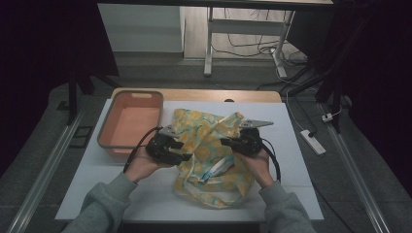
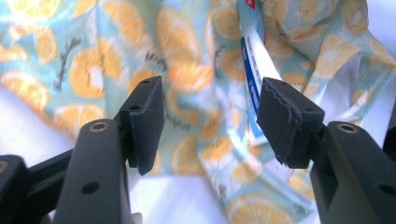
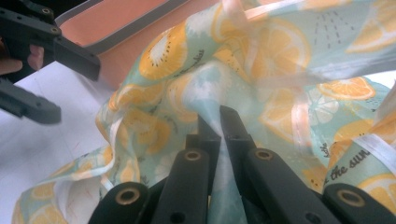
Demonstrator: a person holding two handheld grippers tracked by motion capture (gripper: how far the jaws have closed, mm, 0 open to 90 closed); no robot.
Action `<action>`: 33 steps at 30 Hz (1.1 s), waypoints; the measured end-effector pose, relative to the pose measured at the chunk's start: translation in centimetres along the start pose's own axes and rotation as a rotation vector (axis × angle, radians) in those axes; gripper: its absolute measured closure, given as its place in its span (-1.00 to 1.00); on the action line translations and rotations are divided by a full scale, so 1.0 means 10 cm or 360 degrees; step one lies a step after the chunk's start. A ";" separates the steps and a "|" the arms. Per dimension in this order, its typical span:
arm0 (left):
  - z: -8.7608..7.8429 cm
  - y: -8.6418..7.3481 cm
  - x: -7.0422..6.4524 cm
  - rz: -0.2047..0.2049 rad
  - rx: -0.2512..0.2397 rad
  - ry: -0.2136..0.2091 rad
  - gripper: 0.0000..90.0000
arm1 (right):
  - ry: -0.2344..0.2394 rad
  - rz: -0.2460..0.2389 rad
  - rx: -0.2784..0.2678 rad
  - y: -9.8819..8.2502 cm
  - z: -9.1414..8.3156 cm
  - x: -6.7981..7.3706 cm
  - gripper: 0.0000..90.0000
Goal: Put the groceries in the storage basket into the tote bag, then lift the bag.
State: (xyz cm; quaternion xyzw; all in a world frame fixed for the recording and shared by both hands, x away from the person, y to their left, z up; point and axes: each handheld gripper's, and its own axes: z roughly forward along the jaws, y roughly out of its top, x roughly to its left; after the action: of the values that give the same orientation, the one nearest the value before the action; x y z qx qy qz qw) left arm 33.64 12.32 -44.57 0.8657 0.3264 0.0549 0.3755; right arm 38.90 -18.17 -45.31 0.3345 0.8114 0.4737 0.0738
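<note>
Lying crumpled in the middle of a white bench [image 1: 145, 194], a thin bag [image 1: 209, 150] printed with orange slices on pale blue-green is being handled by a person with a hand-held gripper in each hand. The right hand-held gripper [image 3: 219, 122] has its two black jaws pressed together on a fold of the bag, seemingly to anchor that side while the other hand finds a new hold. In the high view this right hand-held gripper [image 1: 228, 143] sits at the bag's right edge, lifting a peak of fabric slightly off the bench.

The left hand-held gripper [image 2: 210, 126] has its jaws apart, with nothing pinched between the pads [image 2: 147, 122]; the bag lies beyond them, not touching. It appears to be lining up on the fabric near a white and blue label [image 2: 254, 79] that shows in a fold. In the high view the left hand-held gripper [image 1: 182, 156] rests at the bag's left edge. From the right gripper view the left hand-held gripper [image 3: 60, 74] shows farther off, open, above the bench.

A salmon-coloured bin [image 1: 108, 141] with a grey rim stands just left of the bag, at the bench's far left, its floor bare. It looks placed within easy reach, perhaps to receive the bag.
</note>
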 end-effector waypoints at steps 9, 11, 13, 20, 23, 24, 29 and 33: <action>-0.16 -0.21 0.16 -0.0082 -0.0054 0.0002 -0.14 | -0.0029 -0.0101 -0.0040 0.00 -0.04 0.04 0.41; -0.18 -0.24 0.18 -0.0108 -0.0056 0.0012 -0.18 | -0.0052 -0.0125 -0.0054 0.01 -0.08 0.06 0.24; -0.20 -0.27 0.19 -0.0126 -0.0061 0.0020 -0.21 | -0.0082 -0.0136 -0.0066 0.01 -0.13 0.08 0.09; -0.19 -0.30 0.16 -0.0111 -0.0023 0.0033 -0.22 | -0.0097 -0.0135 -0.0082 -0.04 -0.45 0.13 0.00; -0.15 -0.30 0.14 -0.0100 0.0004 0.0049 -0.24 | -0.0116 -0.0116 -0.0069 -0.12 -0.58 0.12 -0.02; -0.14 -0.30 0.14 -0.0100 0.0006 0.0045 -0.24 | -0.0132 -0.0112 -0.0058 -0.16 -0.62 0.11 -0.02; -0.05 -0.26 0.10 -0.0094 0.0020 0.0052 -0.26 | -0.0184 -0.0073 -0.0001 -0.35 -0.77 0.07 -0.10; 0.08 -0.19 0.06 -0.0069 0.0047 0.0056 -0.27 | -0.0223 -0.0030 0.0061 -0.52 -0.81 0.05 -0.14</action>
State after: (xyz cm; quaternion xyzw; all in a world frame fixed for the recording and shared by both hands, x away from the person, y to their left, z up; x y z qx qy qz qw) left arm 33.41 13.11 -46.53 0.8628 0.3525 0.0570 0.3579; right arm 32.54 -25.37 -45.05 0.3605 0.8161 0.4329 0.1284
